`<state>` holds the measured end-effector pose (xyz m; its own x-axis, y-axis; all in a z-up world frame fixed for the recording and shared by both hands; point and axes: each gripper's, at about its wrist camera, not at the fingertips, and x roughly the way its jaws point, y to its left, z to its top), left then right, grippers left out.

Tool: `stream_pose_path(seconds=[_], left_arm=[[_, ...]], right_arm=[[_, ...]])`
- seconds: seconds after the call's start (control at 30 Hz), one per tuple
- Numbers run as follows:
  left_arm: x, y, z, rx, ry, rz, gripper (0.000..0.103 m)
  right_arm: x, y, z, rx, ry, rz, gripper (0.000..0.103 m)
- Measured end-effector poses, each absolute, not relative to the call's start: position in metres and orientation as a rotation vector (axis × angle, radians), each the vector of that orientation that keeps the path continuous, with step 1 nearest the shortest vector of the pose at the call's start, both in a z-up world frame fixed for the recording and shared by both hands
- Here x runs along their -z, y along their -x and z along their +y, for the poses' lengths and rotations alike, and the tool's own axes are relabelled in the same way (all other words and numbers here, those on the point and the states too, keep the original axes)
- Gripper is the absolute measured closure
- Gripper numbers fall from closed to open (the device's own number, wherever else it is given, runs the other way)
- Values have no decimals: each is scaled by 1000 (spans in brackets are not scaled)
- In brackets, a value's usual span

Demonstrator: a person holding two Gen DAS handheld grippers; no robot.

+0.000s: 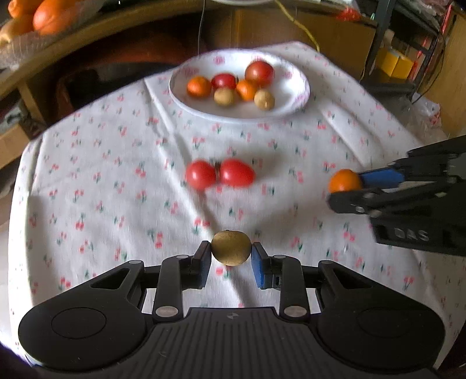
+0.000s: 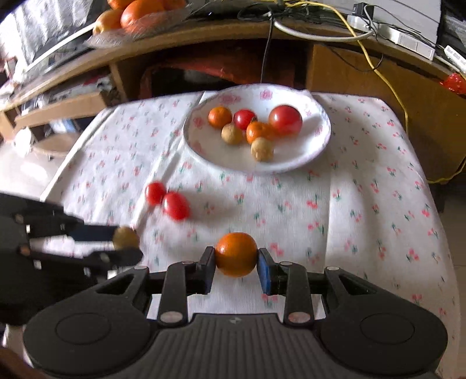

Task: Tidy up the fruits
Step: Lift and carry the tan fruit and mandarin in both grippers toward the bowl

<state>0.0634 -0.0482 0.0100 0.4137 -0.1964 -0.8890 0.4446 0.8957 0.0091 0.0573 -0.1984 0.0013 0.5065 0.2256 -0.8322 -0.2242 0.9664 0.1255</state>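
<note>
Cherry-print cloth (image 1: 116,163) covers the small table where two hand-held grippers work over scattered fruit. Nearest the left wrist camera, the left gripper (image 1: 230,256) is clenched on a small brownish-yellow fruit (image 1: 230,247), its pads pressing both sides and the fruit lifted clear of the cloth. Off to that camera's right, the right gripper (image 1: 345,192) reaches in from the edge, clamped on a small orange (image 1: 344,180); in its own wrist view the same gripper (image 2: 236,259) pinches the orange (image 2: 236,254) squarely between a black pad and a blue one, and the left gripper (image 2: 128,245) shows at the left edge with the brown fruit (image 2: 125,236) at its tips.

Farther out, near the middle of the cloth, two red tomatoes (image 1: 220,174) lie touching each other, well apart from both grippers.

Beyond them, toward the far edge of the table, a white plate with a pink floral rim (image 1: 291,105) holds six pieces: two oranges, two red tomatoes and two small brownish fruits, bunched together near its centre.

Behind the table stands a wooden desk (image 2: 335,67) with a yellow cable (image 2: 387,84) trailing down its front, and at its upper left a clear bag of larger oranges (image 2: 137,14). Motion blur softens both views.
</note>
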Motion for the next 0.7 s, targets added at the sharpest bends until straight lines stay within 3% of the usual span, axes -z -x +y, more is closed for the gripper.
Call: stream_pose_path(seconds=[0.37,0.5,0.7], left_arm=[[-3,-58,-45,404,-264,1059,61],[-2,-56,-39,397,-257,1047,50],[-2,-54,-38,401,-253,1047,45]], right_arm=[[13,-31,-186,-297,141,1006,72],[18,-33,-187,-320,113,1021,72],[19,-32,-188,-329,111,1004,72]])
